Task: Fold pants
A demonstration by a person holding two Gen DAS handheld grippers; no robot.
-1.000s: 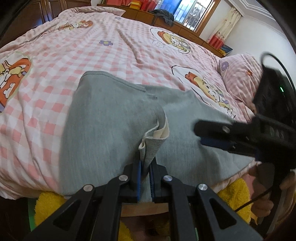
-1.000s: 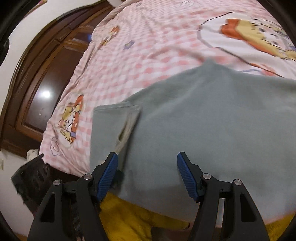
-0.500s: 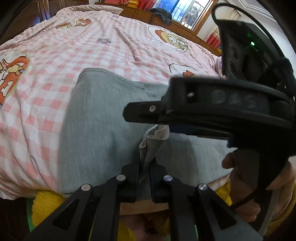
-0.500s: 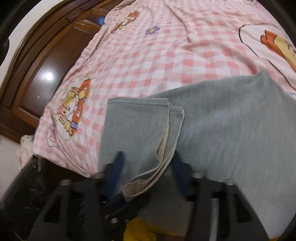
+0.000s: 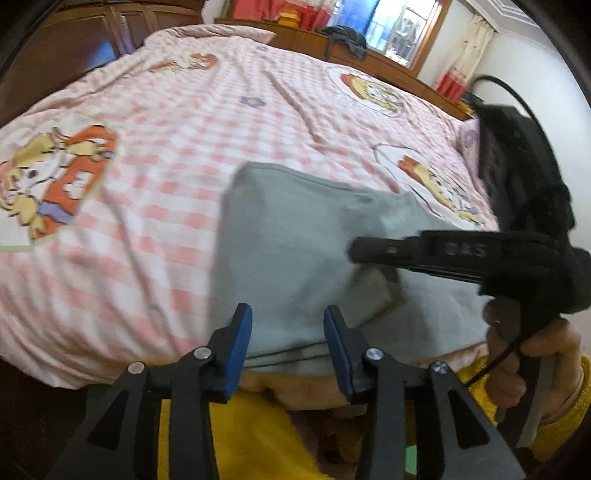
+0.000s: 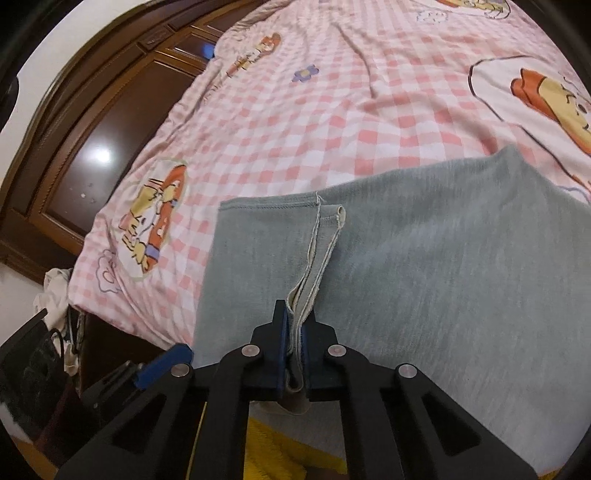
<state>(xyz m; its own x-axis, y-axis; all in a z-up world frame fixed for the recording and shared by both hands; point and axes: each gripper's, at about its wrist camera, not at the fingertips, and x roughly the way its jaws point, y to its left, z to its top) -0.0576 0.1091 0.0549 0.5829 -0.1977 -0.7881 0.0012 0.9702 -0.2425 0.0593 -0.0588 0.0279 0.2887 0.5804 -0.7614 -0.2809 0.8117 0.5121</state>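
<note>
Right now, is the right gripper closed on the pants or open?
Closed: the right gripper pinches the raised edge of the grey pants between its jaws.

A pink-and-white checked bedspread [image 5: 177,206] with cartoon prints covered the bed across both views. Dark wooden cabinets [image 6: 110,122] stood at the left of the right wrist view. At the upper right of the left wrist view were a window [image 5: 402,29] and a pale curtain [image 5: 469,48].
</note>
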